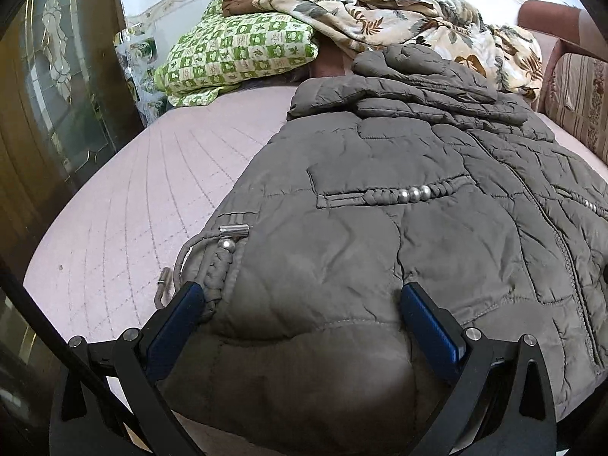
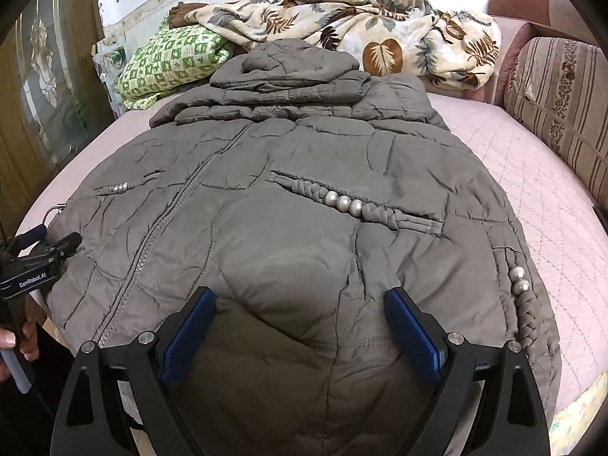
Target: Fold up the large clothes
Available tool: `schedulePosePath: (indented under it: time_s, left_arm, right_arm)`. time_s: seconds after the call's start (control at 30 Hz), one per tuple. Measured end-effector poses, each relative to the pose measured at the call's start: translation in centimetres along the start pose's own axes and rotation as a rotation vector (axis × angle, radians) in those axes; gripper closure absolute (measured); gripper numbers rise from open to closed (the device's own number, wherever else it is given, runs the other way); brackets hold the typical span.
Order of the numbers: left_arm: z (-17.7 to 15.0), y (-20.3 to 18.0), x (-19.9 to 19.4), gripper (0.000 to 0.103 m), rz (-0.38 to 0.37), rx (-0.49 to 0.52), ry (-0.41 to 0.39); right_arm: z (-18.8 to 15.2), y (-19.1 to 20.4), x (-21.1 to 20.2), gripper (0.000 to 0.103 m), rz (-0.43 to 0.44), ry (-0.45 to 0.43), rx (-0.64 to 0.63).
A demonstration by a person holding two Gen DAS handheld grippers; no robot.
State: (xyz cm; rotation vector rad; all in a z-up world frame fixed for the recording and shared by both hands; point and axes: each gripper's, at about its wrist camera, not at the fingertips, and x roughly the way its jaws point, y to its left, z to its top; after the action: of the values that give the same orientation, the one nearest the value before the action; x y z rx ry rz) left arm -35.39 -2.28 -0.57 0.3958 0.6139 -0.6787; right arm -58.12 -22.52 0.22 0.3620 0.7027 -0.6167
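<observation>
A grey quilted hooded jacket (image 1: pixel 380 190) lies front-up and zipped on a pink quilted bed (image 1: pixel 133 209), hood (image 2: pixel 285 64) at the far end. My left gripper (image 1: pixel 302 290) is open, its blue pads straddling the puffy hem at the jacket's left bottom corner, beside a drawstring (image 1: pixel 178 262) with a metal tip. My right gripper (image 2: pixel 300 292) is open too, with the jacket (image 2: pixel 304 152) hem bulging between its wide-apart fingers, to the right of the zip. In the right wrist view the left gripper (image 2: pixel 53 239) sits at the jacket's left edge, held by a person's hand (image 2: pixel 22 338).
A green checked pillow (image 2: pixel 171 60) and a leaf-print blanket (image 2: pixel 361 26) are heaped at the head of the bed (image 2: pixel 532 174). A striped cushion (image 2: pixel 558 102) lines the right side. A wooden door with glass (image 1: pixel 57 95) stands at the left.
</observation>
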Motion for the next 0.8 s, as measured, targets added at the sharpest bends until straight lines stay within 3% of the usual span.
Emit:
schedulePosePath:
  time_s: [0.8]
  left_arm:
    - [-0.13,-0.04,0.05,0.000,0.006,0.006,-0.004]
  right_arm:
    - [-0.22,0.17,0.13,0.007,-0.006,0.004,-0.021]
